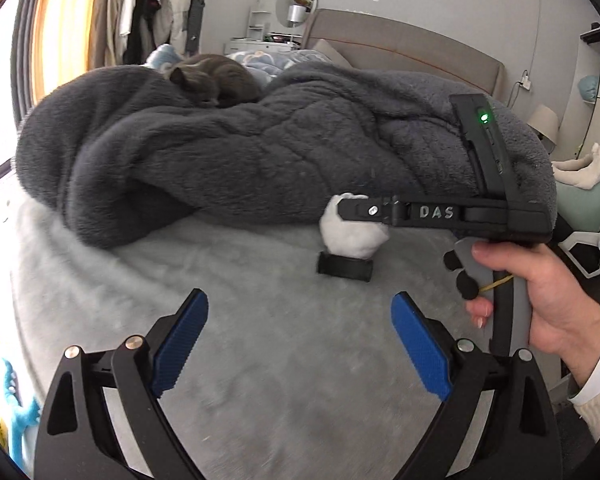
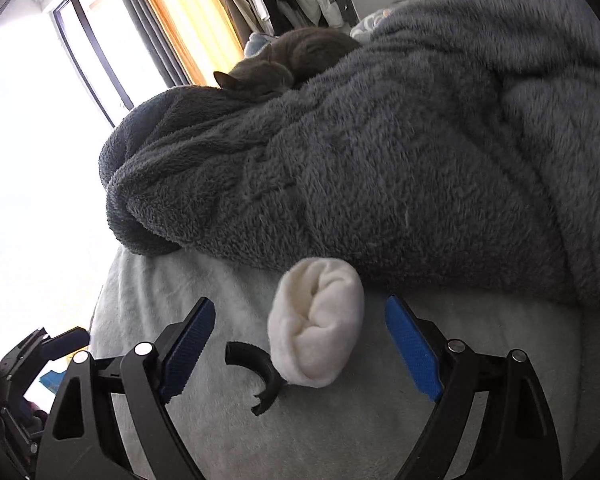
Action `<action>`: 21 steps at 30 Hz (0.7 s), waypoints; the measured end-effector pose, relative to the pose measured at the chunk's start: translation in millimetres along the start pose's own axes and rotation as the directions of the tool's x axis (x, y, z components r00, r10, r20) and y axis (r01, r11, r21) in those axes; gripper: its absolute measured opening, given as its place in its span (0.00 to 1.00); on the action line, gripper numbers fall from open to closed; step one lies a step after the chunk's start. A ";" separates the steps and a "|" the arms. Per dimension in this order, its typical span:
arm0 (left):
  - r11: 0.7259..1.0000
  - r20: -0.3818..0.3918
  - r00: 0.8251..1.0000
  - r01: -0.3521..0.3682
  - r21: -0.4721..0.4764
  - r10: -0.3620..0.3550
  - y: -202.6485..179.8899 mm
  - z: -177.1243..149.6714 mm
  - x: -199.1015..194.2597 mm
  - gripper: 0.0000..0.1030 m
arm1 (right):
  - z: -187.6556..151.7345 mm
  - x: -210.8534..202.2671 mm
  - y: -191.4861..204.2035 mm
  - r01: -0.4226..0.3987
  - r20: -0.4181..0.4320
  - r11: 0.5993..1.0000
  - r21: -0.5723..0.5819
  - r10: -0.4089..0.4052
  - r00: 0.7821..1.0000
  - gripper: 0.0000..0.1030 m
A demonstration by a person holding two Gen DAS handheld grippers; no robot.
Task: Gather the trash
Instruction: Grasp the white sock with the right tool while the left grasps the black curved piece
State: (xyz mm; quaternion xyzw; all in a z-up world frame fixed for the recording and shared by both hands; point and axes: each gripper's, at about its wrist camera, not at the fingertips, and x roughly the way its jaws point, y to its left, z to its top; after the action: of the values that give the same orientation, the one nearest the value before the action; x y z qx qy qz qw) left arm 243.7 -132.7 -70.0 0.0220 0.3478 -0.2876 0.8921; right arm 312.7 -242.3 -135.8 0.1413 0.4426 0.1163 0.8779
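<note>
White wad (image 2: 316, 324), soft and rolled, maybe a balled sock or crumpled tissue, can't tell which, lies on the pale fleece bed sheet (image 2: 380, 432), touching the lower edge of the dark grey plush blanket (image 2: 380, 152). A curved black plastic clip (image 2: 256, 376) lies against the wad's near end, on the side away from the blanket.

Right gripper (image 2: 300, 344): jaws wide, nothing held. The wad sits right between the blue pads (image 2: 412, 348), slightly toward the right-hand pad, tips level with its middle. Its long axis runs roughly forward and up from the jaws, tilted a bit right, so the pads would close across its short width. In the left wrist view one black fingertip overlaps the wad's top and the clip (image 1: 344, 267) shows just under the wad (image 1: 354, 236).

Left gripper (image 1: 300, 344): jaws wide, empty, over bare sheet, well short of the wad, which is ahead and slightly right. The right one is clearly nearer, likely the one to pinch.

Risk, as a guess: the clip lies inside the jaw span too, toward the left pad, and could get caught in the squeeze.

Grey cat (image 2: 288, 64) sleeps on top of the blanket, well away from the wad.
</note>
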 end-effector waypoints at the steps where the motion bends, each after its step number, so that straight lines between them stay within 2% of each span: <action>1: 1.000 0.000 1.000 0.002 0.005 -0.002 -2.9 0.9 3.7 0.92 | -0.8 2.5 -3.5 -0.004 -0.010 1.000 0.009 0.004 1.000 0.74; 4: 1.000 -0.012 1.000 0.008 0.024 -0.007 -12.0 2.6 18.3 0.92 | -2.9 8.1 -10.0 -0.025 -0.034 0.999 0.022 0.026 0.999 0.62; 6: 1.000 -0.022 1.000 0.014 0.028 -0.013 -16.9 3.4 27.9 0.92 | -3.9 10.1 -11.8 -0.028 -0.042 0.999 0.018 0.029 0.999 0.46; 9: 0.999 -0.030 0.999 0.018 0.030 -0.017 -22.3 4.6 39.2 0.92 | -5.1 5.1 -15.2 -0.030 -0.037 0.999 0.015 0.030 0.999 0.34; 14: 0.999 -0.052 0.999 0.013 0.035 -0.011 -30.9 4.0 58.1 0.90 | -7.1 -14.0 -24.6 -0.024 -0.017 1.000 0.011 0.024 1.000 0.32; 21: 0.999 -0.089 0.996 -0.025 0.040 0.028 -38.0 4.1 80.4 0.82 | -9.1 -32.8 -46.4 -0.023 0.008 0.999 0.037 0.023 1.000 0.32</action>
State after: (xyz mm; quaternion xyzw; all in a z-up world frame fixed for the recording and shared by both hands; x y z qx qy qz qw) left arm 273.8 -205.4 -111.7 0.0570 0.3816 -0.2812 0.8787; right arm 289.9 -295.1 -132.9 0.1631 0.4398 0.1178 0.8753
